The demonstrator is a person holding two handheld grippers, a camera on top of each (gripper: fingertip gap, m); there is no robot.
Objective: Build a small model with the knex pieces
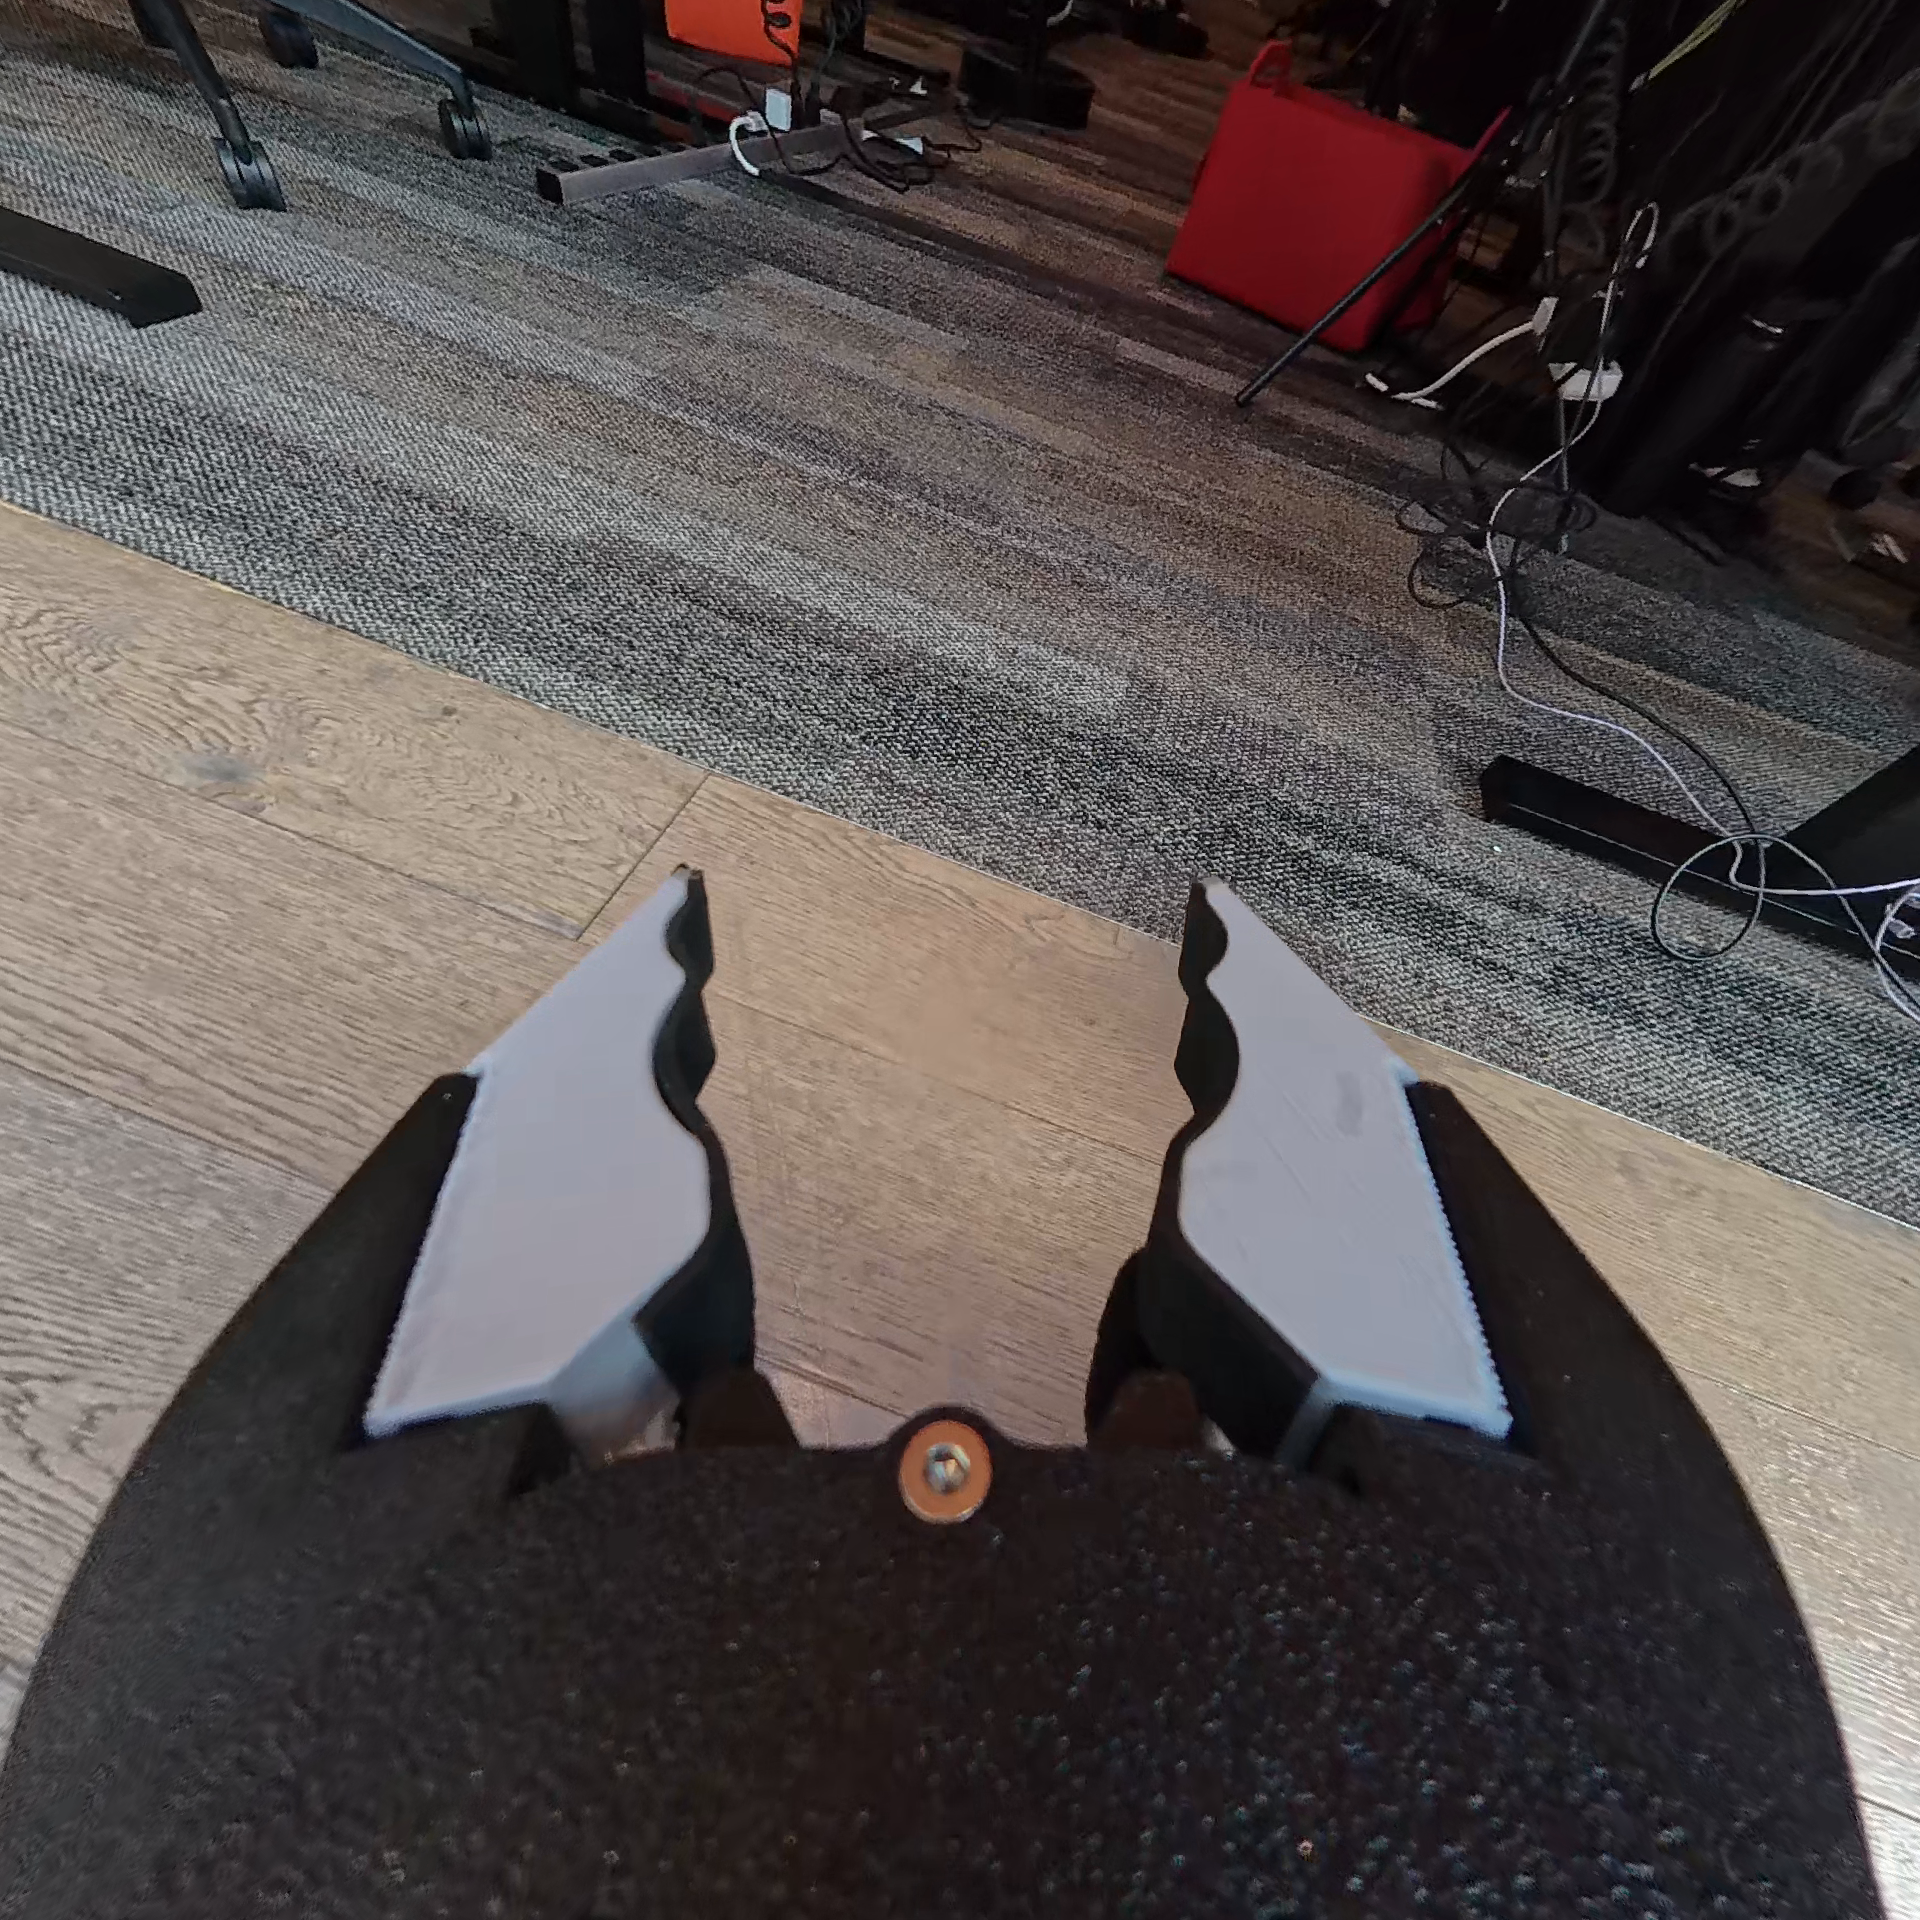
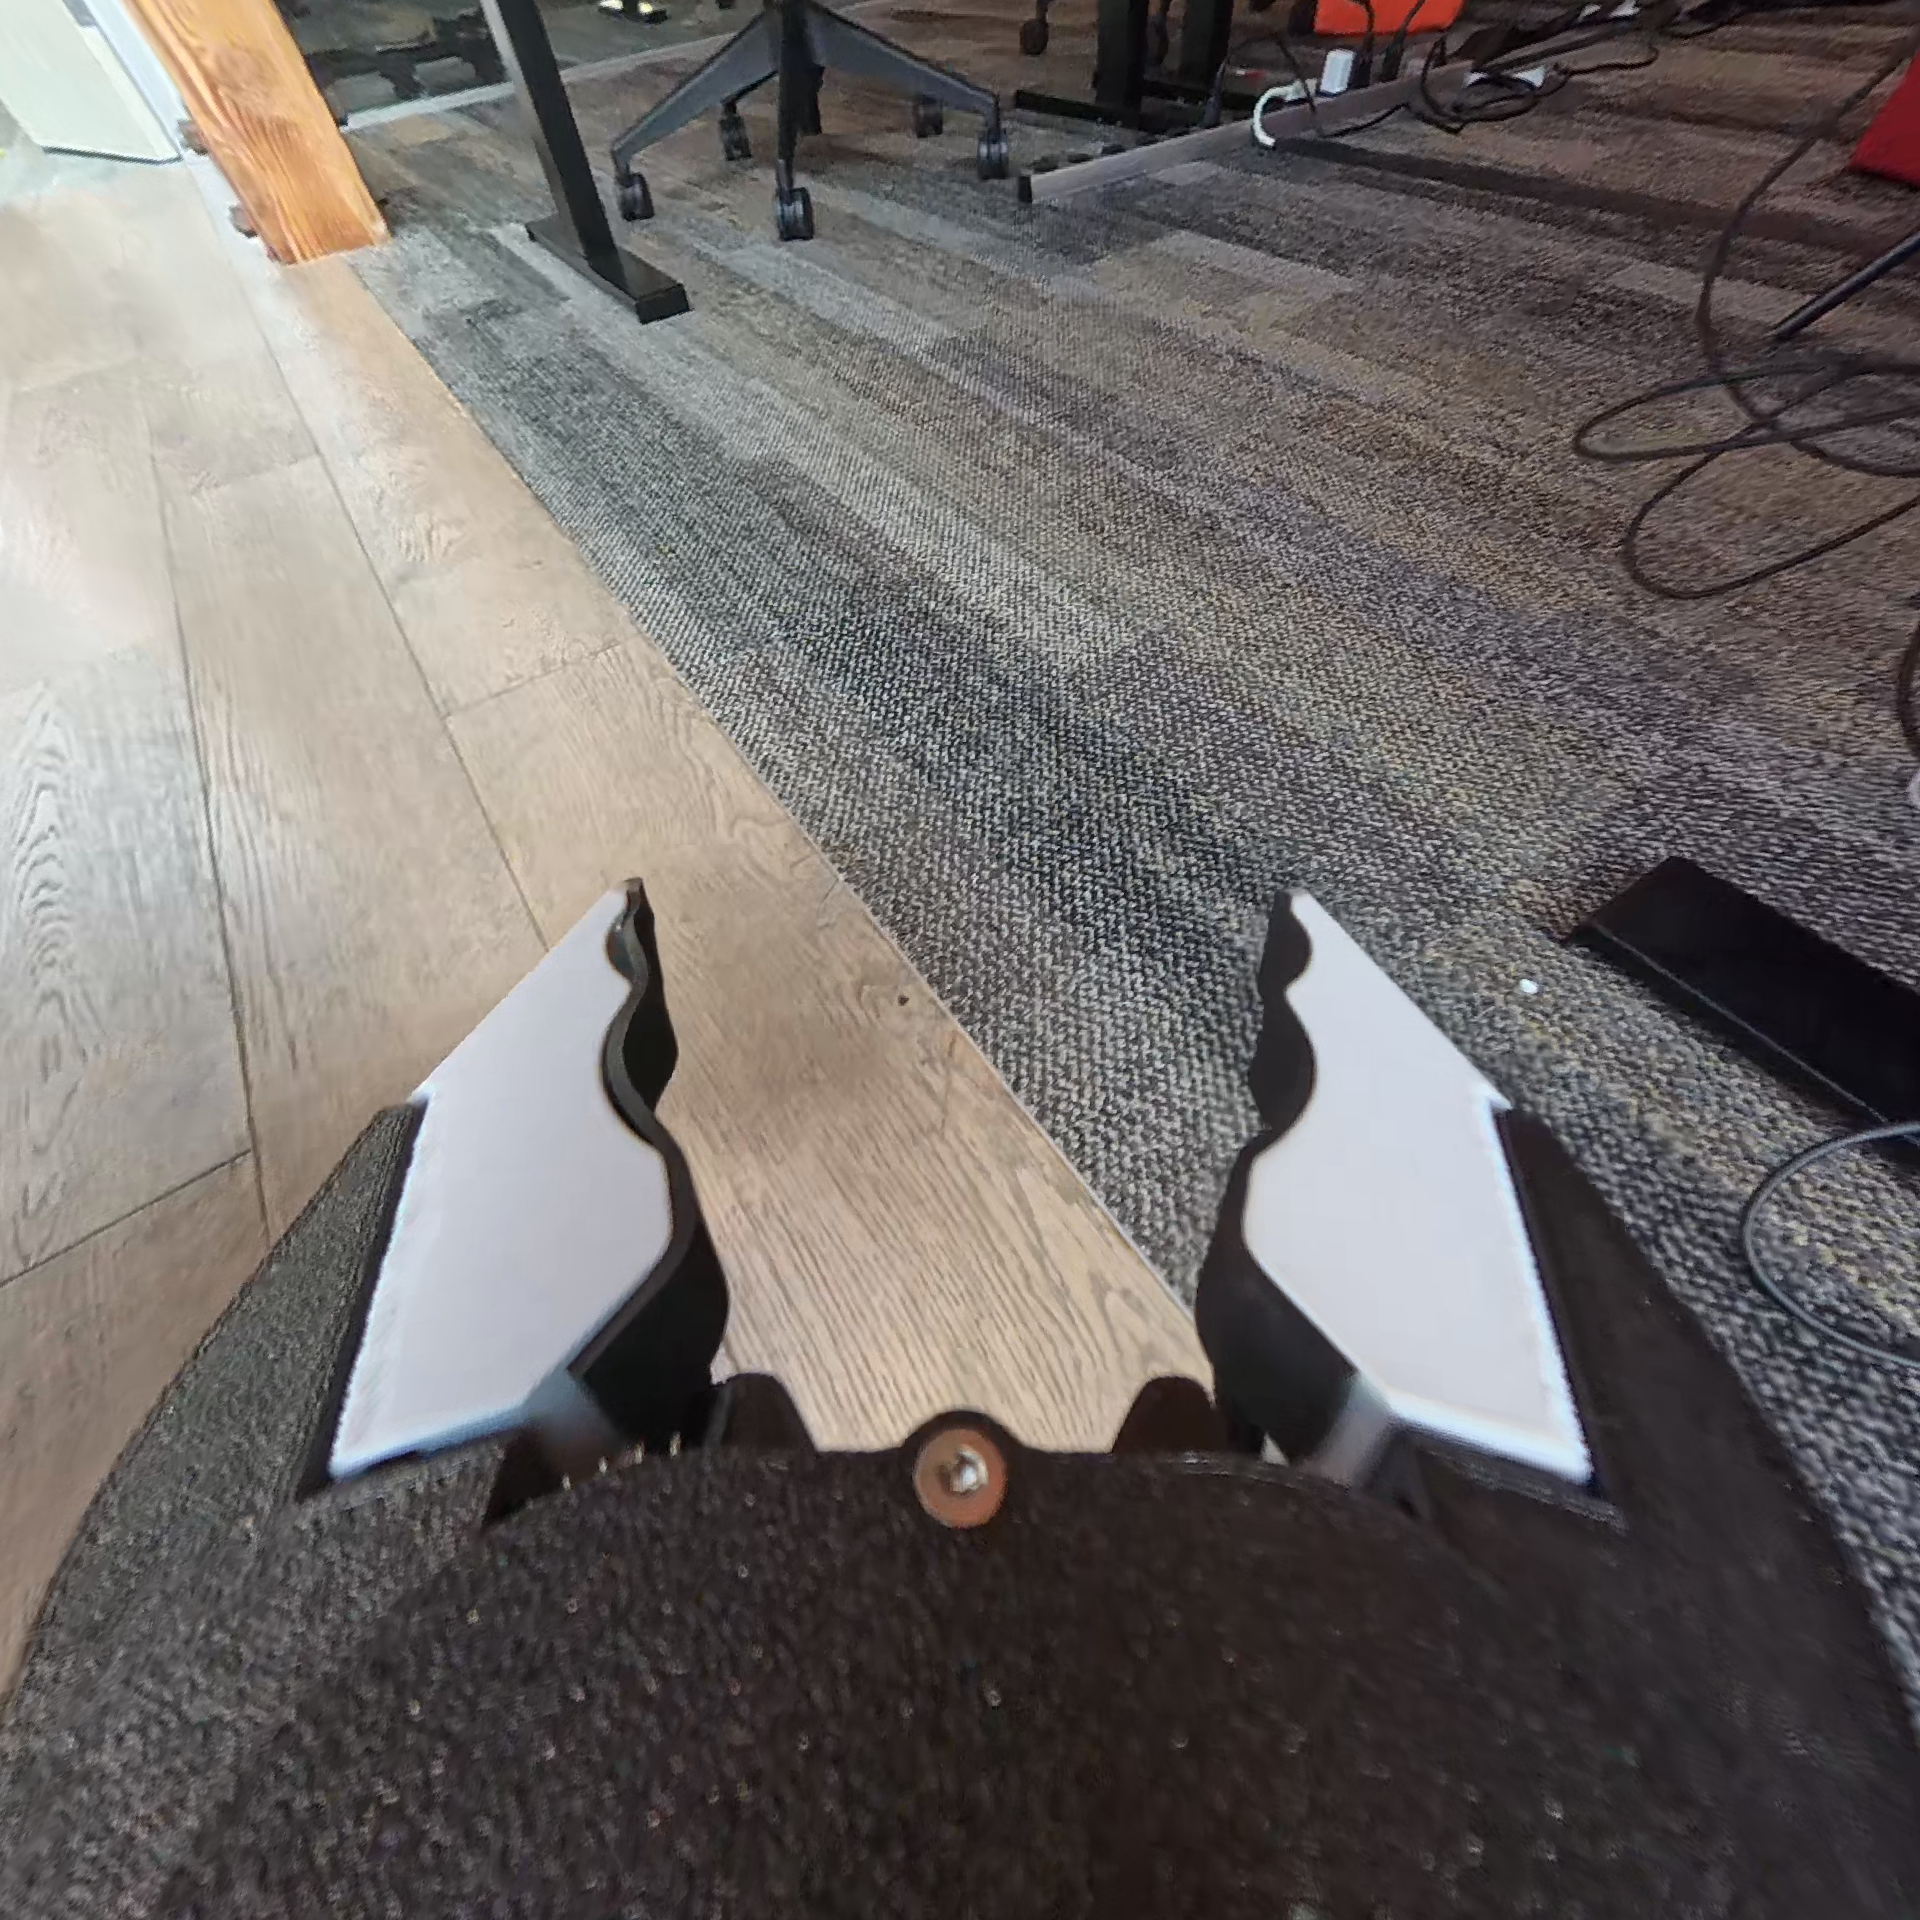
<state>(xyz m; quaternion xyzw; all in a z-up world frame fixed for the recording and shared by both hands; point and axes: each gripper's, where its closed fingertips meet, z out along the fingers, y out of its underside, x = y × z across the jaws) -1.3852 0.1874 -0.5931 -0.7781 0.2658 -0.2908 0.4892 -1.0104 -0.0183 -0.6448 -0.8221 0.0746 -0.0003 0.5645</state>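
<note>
Left gripper (image 1: 945,883) fingers wide, empty, over wood floor (image 1: 260,831) just short of carpet (image 1: 935,520) edge. Right gripper (image 2: 961,904) wide, empty, straddling same edge. Red box (image 1: 1309,208), chair base (image 2: 800,94), cables (image 2: 1766,416) well beyond edge, on carpet.

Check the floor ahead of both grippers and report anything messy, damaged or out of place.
Loose cables sprawl in tangled loops over the carpet at the right, some trailing past a black desk foot. Nothing is spilled or broken. The left gripper and right gripper are open and empty.
</note>
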